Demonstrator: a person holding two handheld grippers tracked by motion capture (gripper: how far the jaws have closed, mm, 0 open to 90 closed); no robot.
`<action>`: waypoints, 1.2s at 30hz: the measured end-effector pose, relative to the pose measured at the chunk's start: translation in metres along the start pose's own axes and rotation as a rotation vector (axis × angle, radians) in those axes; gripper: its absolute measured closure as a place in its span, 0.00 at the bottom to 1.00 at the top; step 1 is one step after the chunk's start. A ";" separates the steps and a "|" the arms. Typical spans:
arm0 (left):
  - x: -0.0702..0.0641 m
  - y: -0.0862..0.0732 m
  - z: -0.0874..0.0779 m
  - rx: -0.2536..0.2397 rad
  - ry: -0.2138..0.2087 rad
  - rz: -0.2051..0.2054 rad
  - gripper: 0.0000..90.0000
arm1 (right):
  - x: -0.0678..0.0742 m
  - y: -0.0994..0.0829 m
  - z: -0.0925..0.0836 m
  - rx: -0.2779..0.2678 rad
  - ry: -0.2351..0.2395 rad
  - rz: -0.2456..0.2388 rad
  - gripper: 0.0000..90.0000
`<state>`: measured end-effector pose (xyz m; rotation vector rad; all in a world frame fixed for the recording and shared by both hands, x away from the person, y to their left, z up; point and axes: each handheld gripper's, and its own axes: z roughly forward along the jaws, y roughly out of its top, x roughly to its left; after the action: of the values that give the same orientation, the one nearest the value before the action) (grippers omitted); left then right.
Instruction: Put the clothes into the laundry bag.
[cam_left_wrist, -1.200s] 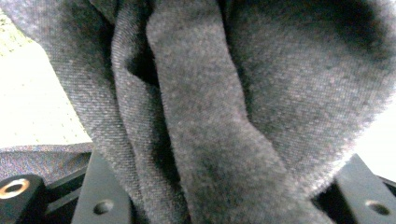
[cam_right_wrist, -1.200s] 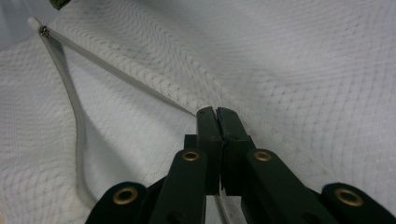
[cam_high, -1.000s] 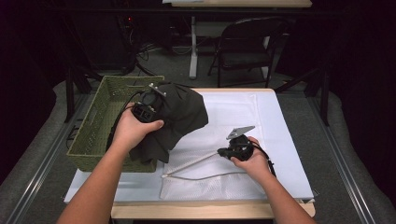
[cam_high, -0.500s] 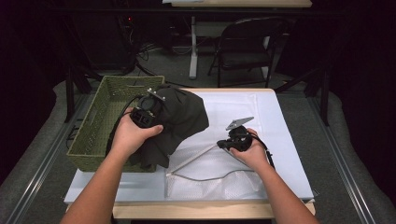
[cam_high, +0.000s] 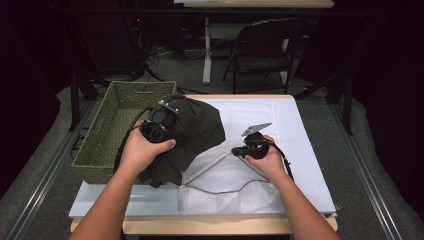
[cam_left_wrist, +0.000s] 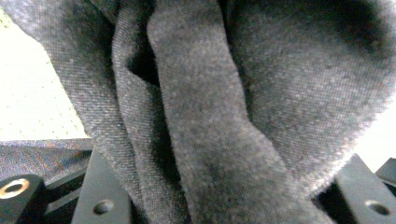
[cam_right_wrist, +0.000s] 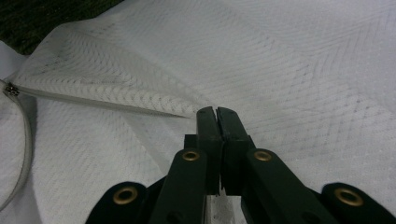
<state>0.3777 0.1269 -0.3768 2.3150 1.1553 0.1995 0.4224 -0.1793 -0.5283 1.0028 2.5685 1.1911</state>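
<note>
A dark grey garment (cam_high: 200, 130) hangs bunched from my left gripper (cam_high: 170, 120), beside the basket and over the table's left part. In the left gripper view its folds (cam_left_wrist: 210, 116) lie between the jaws, so the left gripper (cam_left_wrist: 229, 191) is shut on it. A white mesh bag (cam_high: 225, 175) with a zipper (cam_right_wrist: 93, 99) lies on the table in front of me. My right gripper (cam_high: 235, 151) is shut, its tips (cam_right_wrist: 216, 114) pinching a raised fold of the mesh (cam_right_wrist: 280, 70) by the zipper's edge.
A green woven basket (cam_high: 107, 135) stands at the table's left edge, right behind the garment. A white sheet (cam_high: 300, 130) covers the tabletop. A folding chair (cam_high: 265, 50) and dark floor lie beyond the far edge.
My right gripper has shifted a little away from me and leftward, drawing the mesh edge with it. The left gripper and the garment have stayed almost where they were.
</note>
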 end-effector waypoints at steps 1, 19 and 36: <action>-0.002 -0.001 0.000 0.004 -0.002 0.005 0.51 | 0.000 0.001 -0.001 -0.004 0.003 0.003 0.99; -0.024 -0.006 -0.001 0.001 -0.016 0.044 0.51 | -0.011 0.006 -0.008 -0.036 -0.005 0.014 0.99; -0.051 -0.020 0.002 -0.011 -0.038 0.100 0.51 | -0.010 0.007 -0.007 -0.036 0.004 0.013 0.99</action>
<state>0.3332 0.0964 -0.3841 2.3590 1.0186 0.1970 0.4309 -0.1868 -0.5199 1.0125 2.5375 1.2397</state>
